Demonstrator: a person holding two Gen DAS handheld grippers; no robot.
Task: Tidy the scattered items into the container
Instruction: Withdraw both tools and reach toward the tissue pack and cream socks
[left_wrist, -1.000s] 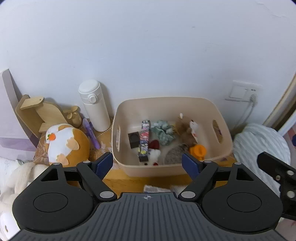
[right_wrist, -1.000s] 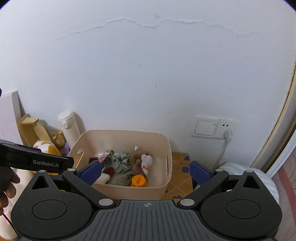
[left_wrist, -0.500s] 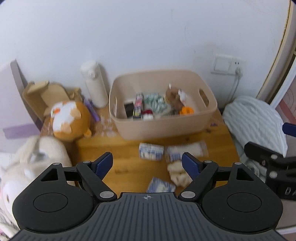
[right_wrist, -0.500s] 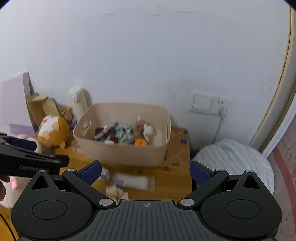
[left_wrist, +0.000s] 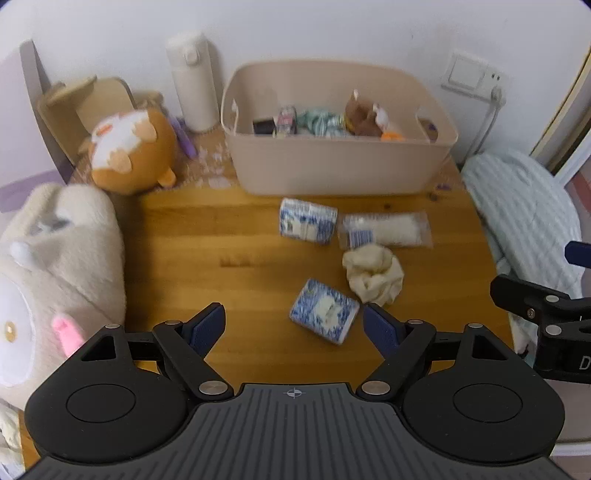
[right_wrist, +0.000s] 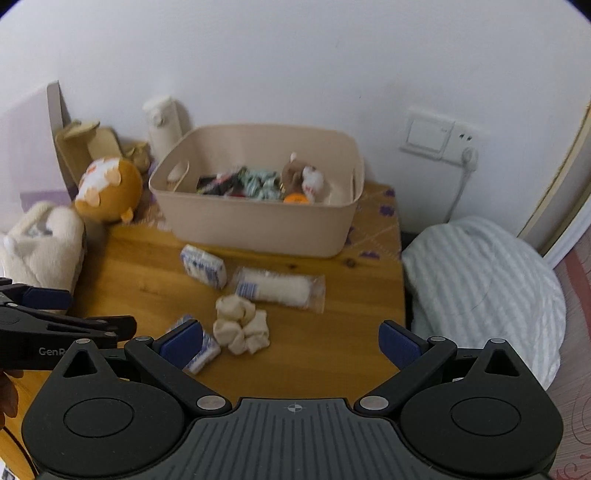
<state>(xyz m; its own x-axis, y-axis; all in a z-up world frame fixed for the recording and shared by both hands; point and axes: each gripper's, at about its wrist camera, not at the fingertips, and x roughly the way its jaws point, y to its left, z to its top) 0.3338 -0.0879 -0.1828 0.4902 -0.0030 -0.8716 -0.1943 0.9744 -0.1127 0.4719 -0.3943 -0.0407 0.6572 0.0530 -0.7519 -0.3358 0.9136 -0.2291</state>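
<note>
Worktop (left_wrist: 229, 236) planks filled both views where, a second earlier, the cameras had looked mostly at wall and bin; both tools had drawn back and tipped down, so the loose items came into sight, which suggests the next pick was being lined up. The bin (left_wrist: 340, 166) stood at the back against the wall, already holding a small pile of toys and oddments. In front of it, apart from its wall, lay four things not yet tidied: a clear packet (left_wrist: 386, 230) of white stuff, a cream scrunchie (left_wrist: 373, 275) just below it, one blue tissue pack (left_wrist: 308, 220) near the bin and a second pack (left_wrist: 324, 315) nearest the cameras. The left gripper (left_wrist: 294, 325) hung with fingers spread and empty, the second pack lying roughly between them. The right gripper (right_wrist: 291, 341) was likewise spread wide and held nothing, with the scrunchie just ahead.
</note>
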